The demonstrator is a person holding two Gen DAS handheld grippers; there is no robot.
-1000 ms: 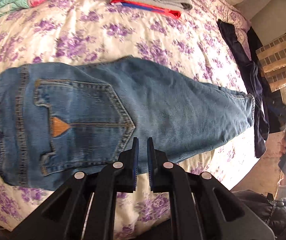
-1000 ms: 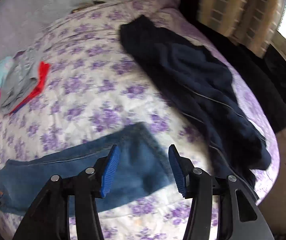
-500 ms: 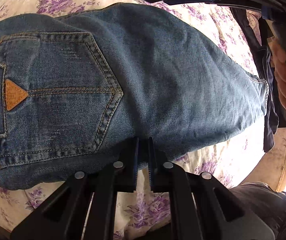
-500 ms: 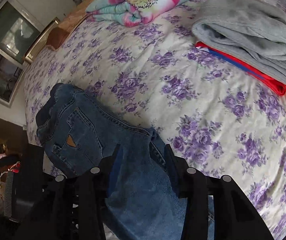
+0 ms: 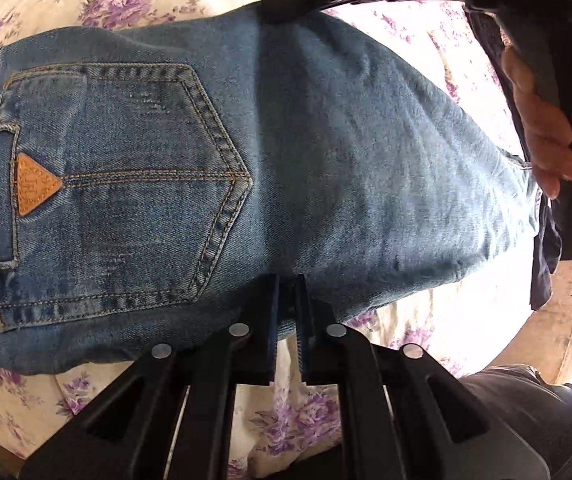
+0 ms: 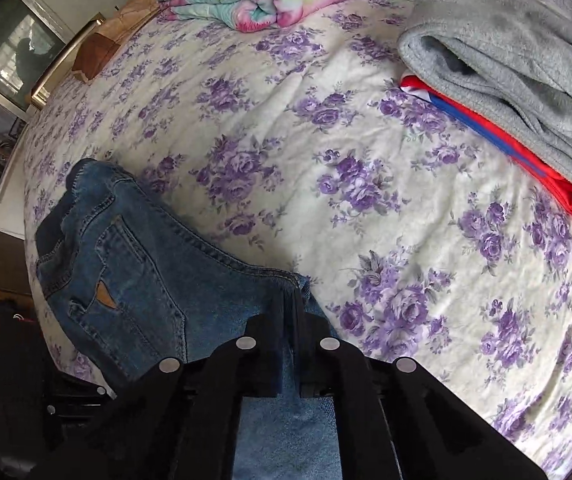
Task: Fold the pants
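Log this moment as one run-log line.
stage: mid-fold grasp | left gripper: shut on jeans near edge | right gripper: just closed on jeans far edge | surface: floral bedspread

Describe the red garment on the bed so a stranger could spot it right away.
Start at the bed's purple-flowered sheet. On it lies a folded grey fleece; the red garment peeks out beneath it. It alone is bright red, with a blue stripe along its edge.

Both the left claw (image 5: 286,280) and right claw (image 6: 291,300) have black angular arms, silver round rivets and blue ribbed pads.
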